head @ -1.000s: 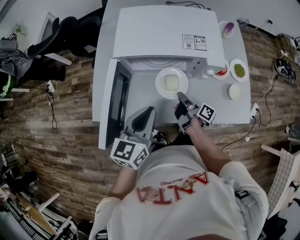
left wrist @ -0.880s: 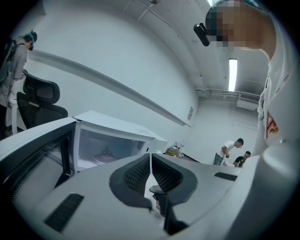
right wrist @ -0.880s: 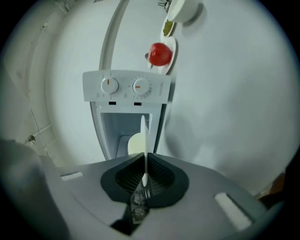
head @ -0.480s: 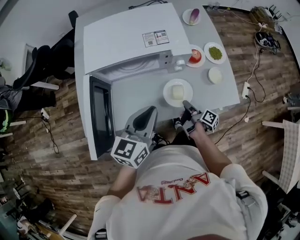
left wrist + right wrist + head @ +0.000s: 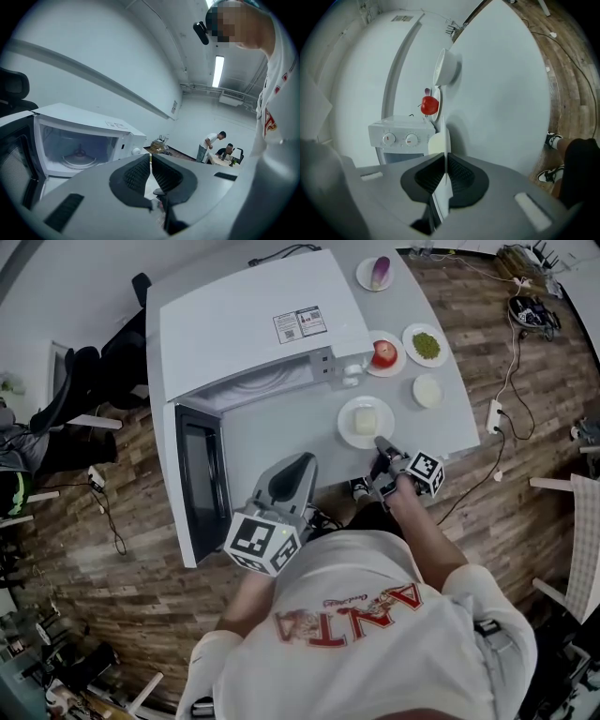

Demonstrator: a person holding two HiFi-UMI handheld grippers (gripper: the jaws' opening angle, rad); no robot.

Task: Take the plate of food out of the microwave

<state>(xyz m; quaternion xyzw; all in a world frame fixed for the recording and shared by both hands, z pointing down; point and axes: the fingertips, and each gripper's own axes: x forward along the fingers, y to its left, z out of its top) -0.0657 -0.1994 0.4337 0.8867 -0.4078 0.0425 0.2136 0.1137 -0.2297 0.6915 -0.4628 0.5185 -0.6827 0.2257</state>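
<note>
The white plate [image 5: 351,420] carries a pale block of food [image 5: 366,421] and sits on or just over the grey table [image 5: 281,432], right of the open mouth of the white microwave [image 5: 248,320]. My right gripper [image 5: 382,443] is shut on the plate's near rim. In the right gripper view the plate [image 5: 440,157] runs edge-on between the pads of the right gripper [image 5: 443,161], with the food [image 5: 435,143] beyond. My left gripper [image 5: 300,461] hangs at the table's near edge, shut and empty. In the left gripper view the left gripper [image 5: 150,161] faces the microwave cavity [image 5: 77,147] and its turntable [image 5: 79,160].
The microwave door [image 5: 197,479] stands swung open toward me on the left. Behind the plate are a dish with a red apple [image 5: 384,354], a dish of green food [image 5: 427,344], a small white bowl [image 5: 427,390] and a far dish [image 5: 380,273]. A power strip [image 5: 494,415] lies at the table's right edge.
The right gripper has drawn the plate away from the microwave's mouth, toward me and to the right, and lower. The left gripper has shifted a little and stays shut.
</note>
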